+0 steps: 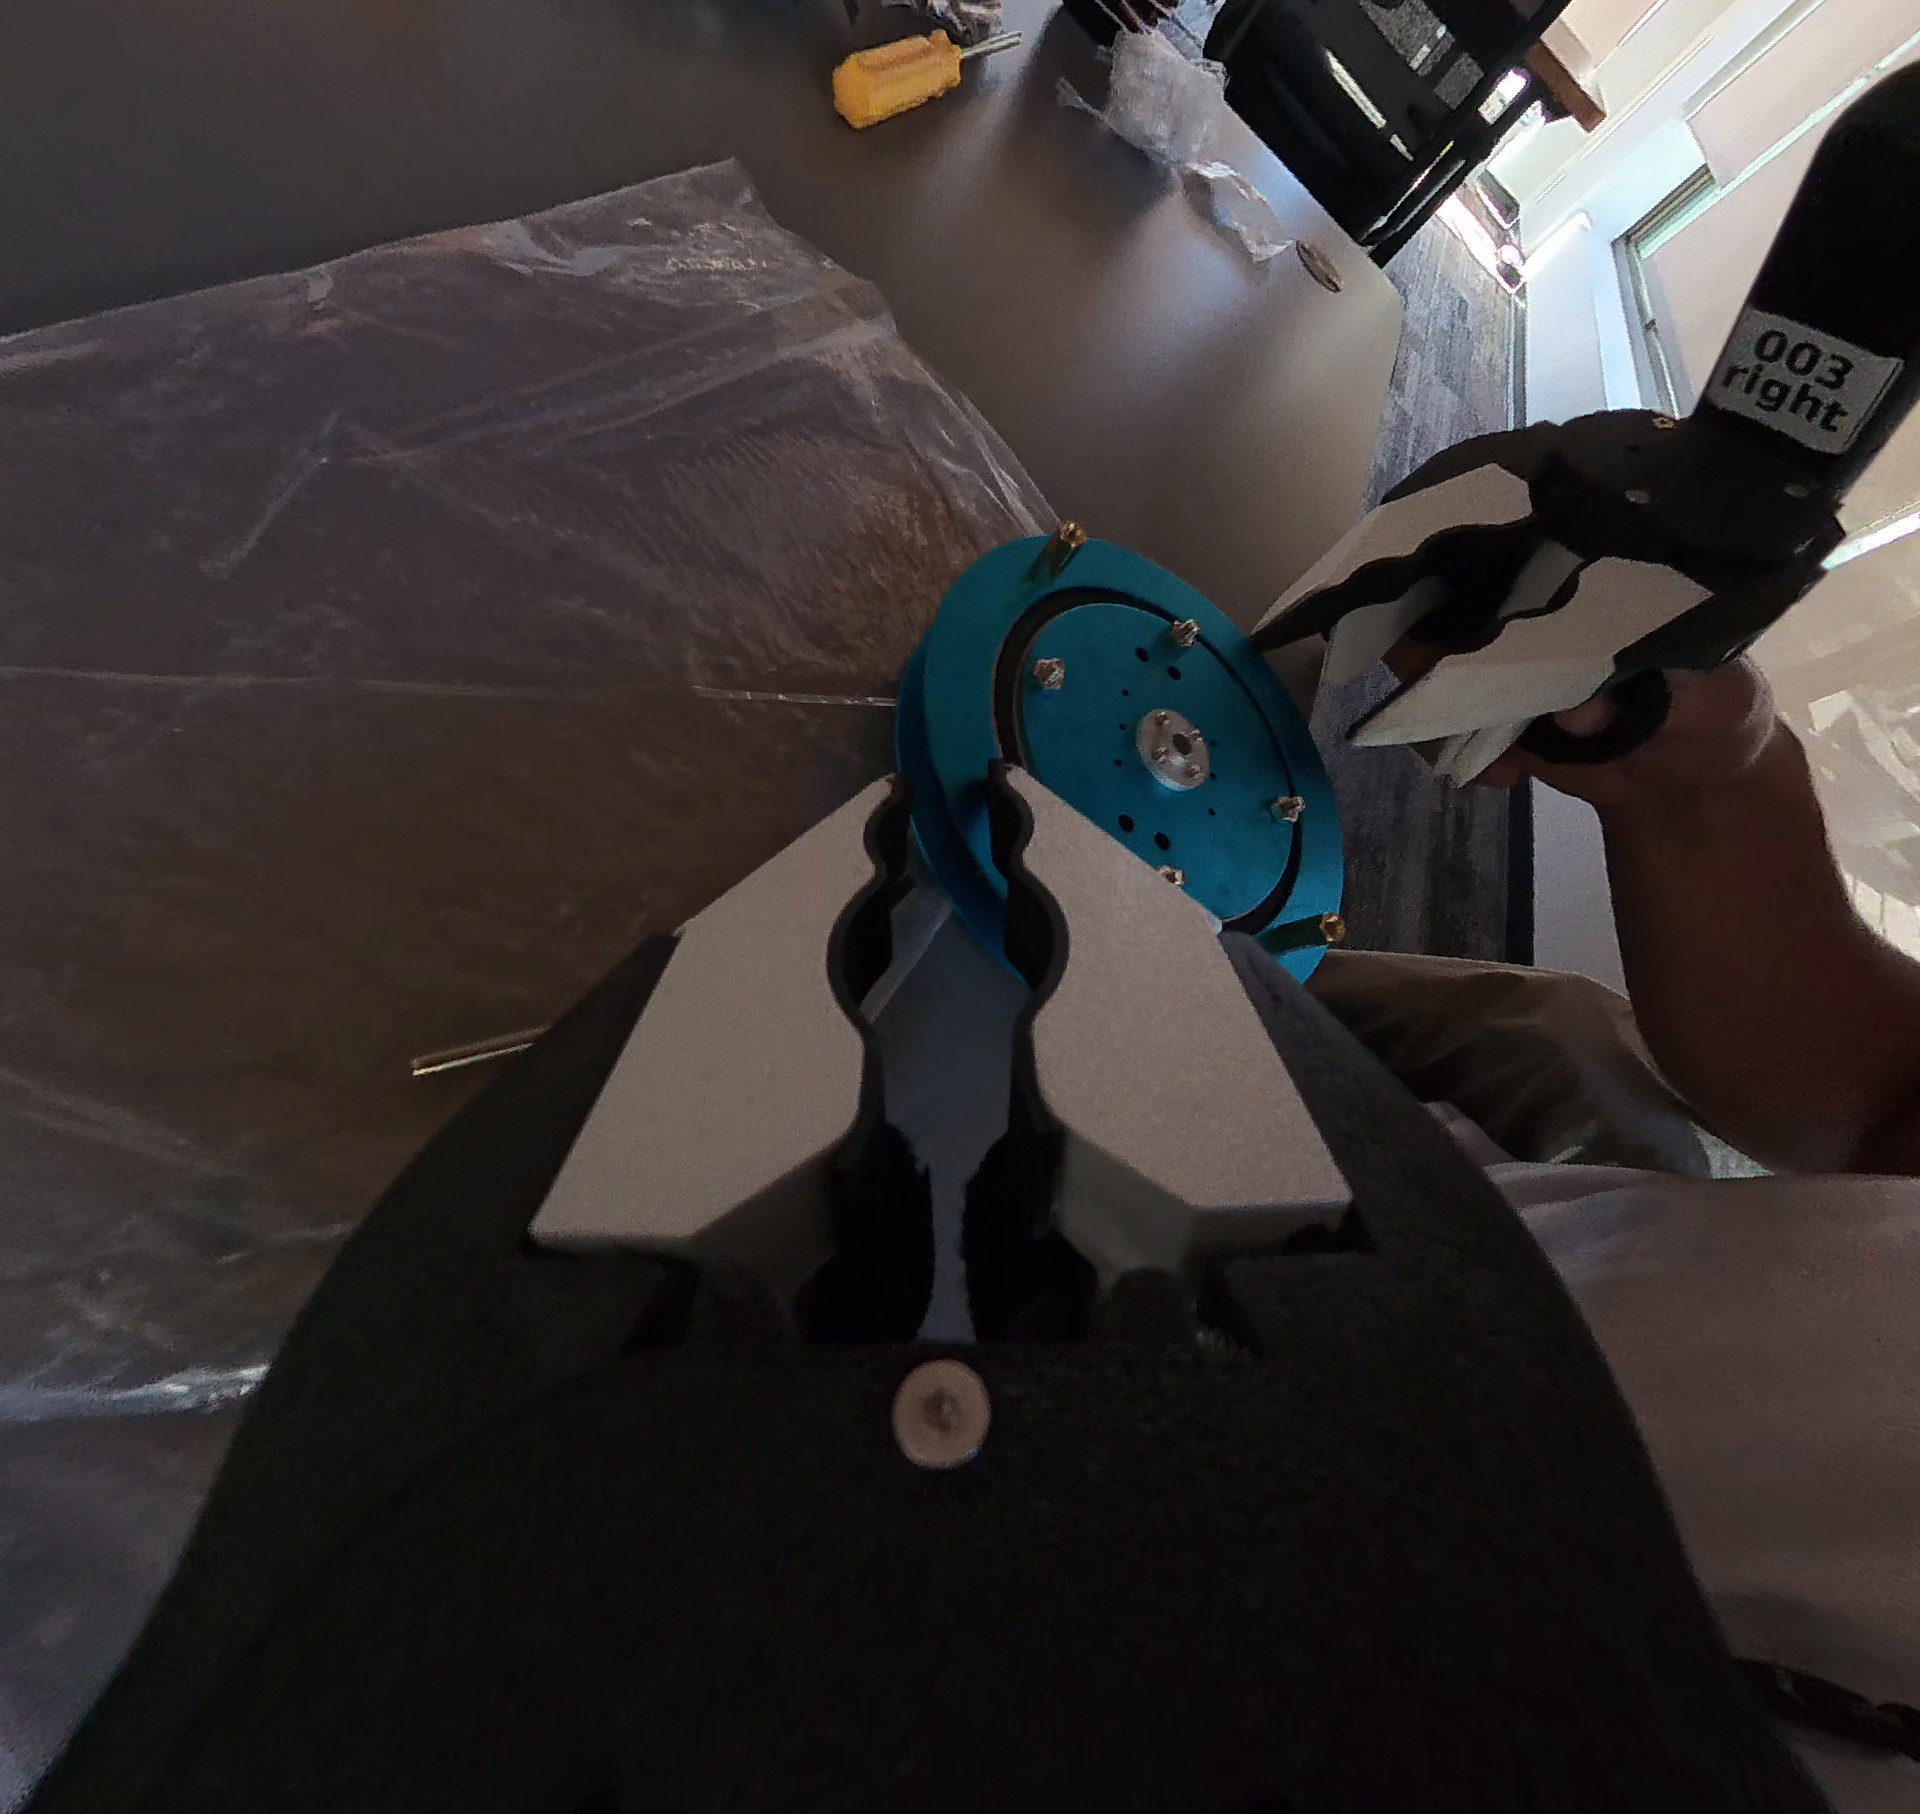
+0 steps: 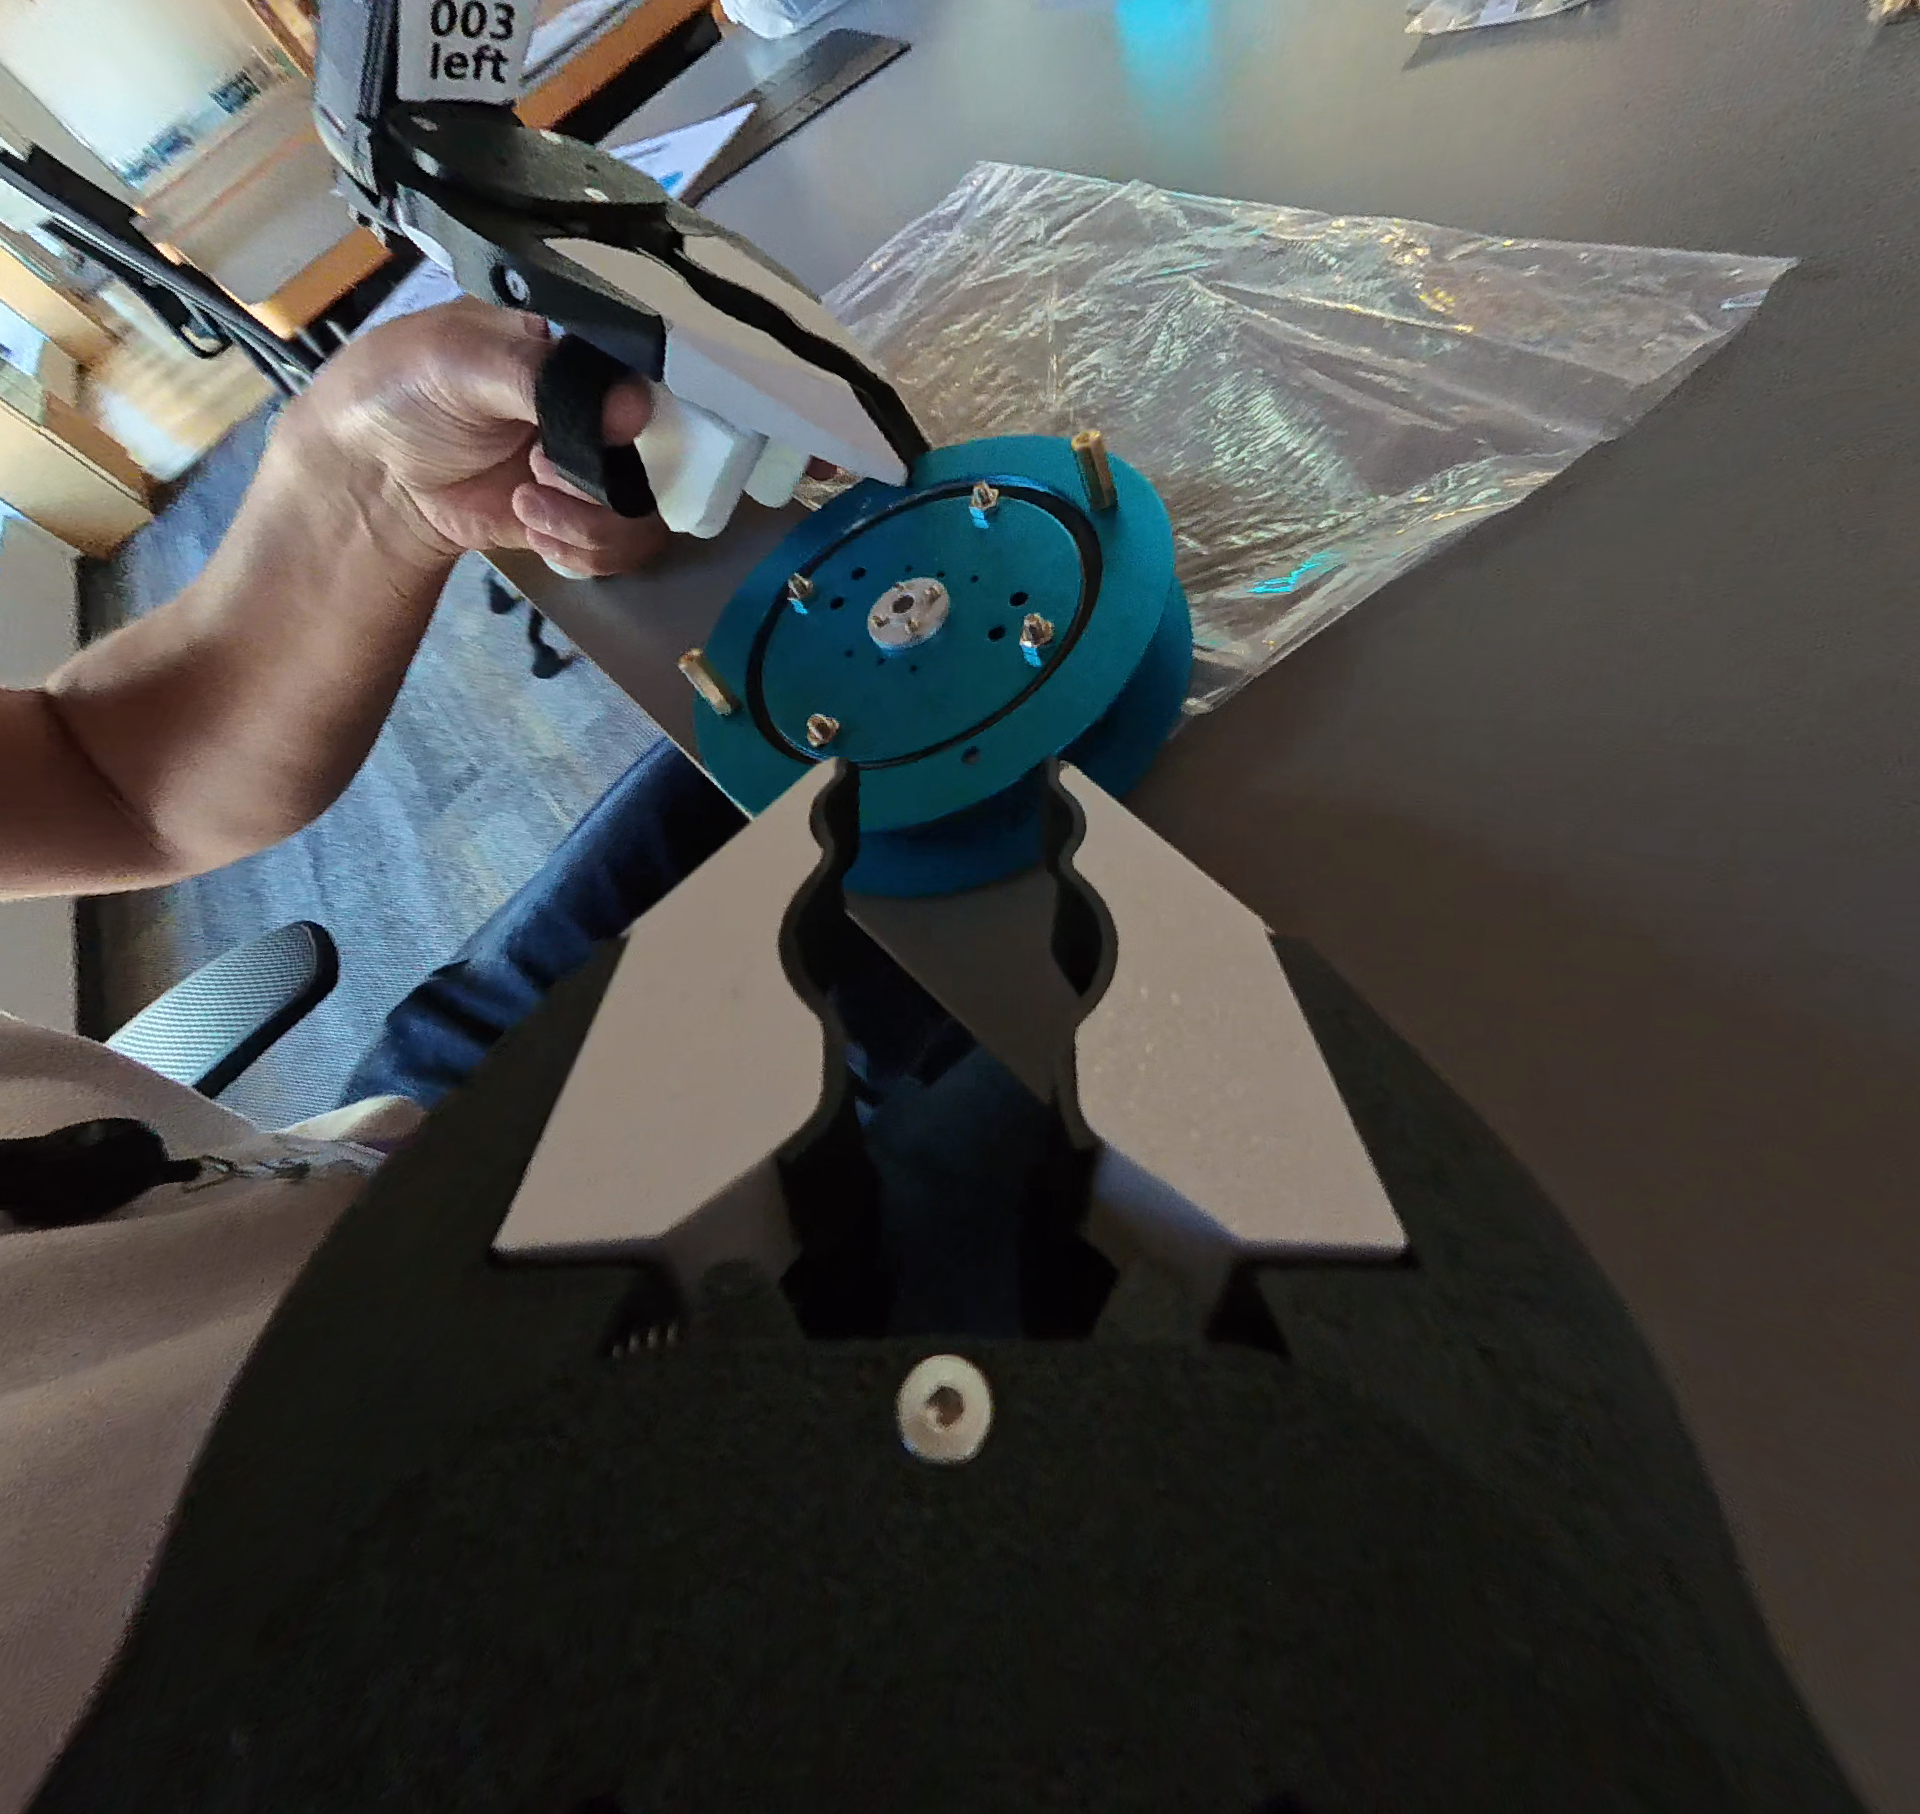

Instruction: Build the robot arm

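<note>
Dark grey table (image 1: 1039,237) near windows, clear plastic bag (image 1: 468,538) spread flat. At the table edge, tilted: blue turntable disc (image 1: 1143,756), brass standoffs on its face. Left gripper (image 1: 951,793) pinching the disc rim at seven o'clock. Right gripper (image 1: 1314,673) parted, tips just beside the rim at two o'clock. Yellow-handled screwdriver (image 1: 899,76) well apart, toward twelve.

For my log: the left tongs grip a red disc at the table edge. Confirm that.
Wrong colour: the disc is blue, as both wrist views show. The left tongs do grip it at the table edge.
</note>
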Demonstrator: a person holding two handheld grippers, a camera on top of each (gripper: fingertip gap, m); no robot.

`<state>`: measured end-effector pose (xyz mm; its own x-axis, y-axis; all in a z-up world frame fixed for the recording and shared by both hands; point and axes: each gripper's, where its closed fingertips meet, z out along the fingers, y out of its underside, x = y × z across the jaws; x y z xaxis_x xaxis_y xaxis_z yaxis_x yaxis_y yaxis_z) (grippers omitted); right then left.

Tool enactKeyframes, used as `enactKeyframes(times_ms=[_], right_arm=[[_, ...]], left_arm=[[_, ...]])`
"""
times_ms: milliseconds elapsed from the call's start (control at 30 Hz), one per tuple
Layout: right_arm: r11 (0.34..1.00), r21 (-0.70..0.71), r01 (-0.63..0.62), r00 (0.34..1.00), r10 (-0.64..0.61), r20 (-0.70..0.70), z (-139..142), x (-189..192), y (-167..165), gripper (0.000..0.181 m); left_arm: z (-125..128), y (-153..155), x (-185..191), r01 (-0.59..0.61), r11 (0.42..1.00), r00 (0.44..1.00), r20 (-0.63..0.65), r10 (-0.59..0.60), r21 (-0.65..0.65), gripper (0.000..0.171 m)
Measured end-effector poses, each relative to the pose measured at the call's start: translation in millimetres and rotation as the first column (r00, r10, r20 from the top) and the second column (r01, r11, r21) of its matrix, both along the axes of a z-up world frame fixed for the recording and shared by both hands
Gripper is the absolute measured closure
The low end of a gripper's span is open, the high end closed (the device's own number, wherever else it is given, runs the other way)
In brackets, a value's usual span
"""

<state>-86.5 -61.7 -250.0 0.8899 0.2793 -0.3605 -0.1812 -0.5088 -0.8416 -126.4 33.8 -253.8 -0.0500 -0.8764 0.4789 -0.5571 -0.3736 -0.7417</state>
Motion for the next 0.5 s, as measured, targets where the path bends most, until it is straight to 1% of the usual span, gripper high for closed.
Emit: enactKeyframes(times_ms=[67,167,267,333,400,433,500], right_arm=[[1.0,0.003,0.002,1.0,-0.002,-0.025,1.4,1.8,-0.4,0.146],[0.999,0.027,0.042,0.999,-0.043,0.02,5.0,13.3,-3.6,0.146],[0.997,0.07,0.028,0.996,-0.034,0.086,10.9,9.1,-8.6,0.149],[0.996,0.085,0.011,0.989,-0.023,0.148,8.2,1.3,-9.1,0.149],[0.998,0.049,0.049,0.98,-0.057,0.192,-3.2,3.3,-5.6,0.147],[0.997,0.039,0.059,0.981,-0.065,0.181,-6.3,3.6,-3.4,0.146],[0.997,0.044,0.058,0.994,-0.061,0.087,-3.9,-0.3,0.6,0.144]], left_arm=[[0.9,0.7,-1.3,-0.008,1.0,1.0,0.006,0.008,0.0,0.157],[6.5,0.8,-6.2,-0.021,0.999,0.999,0.046,0.019,0.033,0.155],[14.0,-4.6,-16.5,-0.02,0.993,0.995,0.1,0.008,0.115,0.152],[20.2,-10.4,-21.7,-0.024,0.983,0.99,0.139,-0.001,0.181,0.152],[16.4,-15.1,-24.2,-0.025,0.976,0.994,0.108,0.002,0.217,0.152],[13.4,-16.8,-23.6,-0.025,0.975,0.996,0.088,0.006,0.22,0.152],[8.9,-24.5,-20.5,0.0,0.978,0.998,0.068,-0.014,0.208,0.152]])
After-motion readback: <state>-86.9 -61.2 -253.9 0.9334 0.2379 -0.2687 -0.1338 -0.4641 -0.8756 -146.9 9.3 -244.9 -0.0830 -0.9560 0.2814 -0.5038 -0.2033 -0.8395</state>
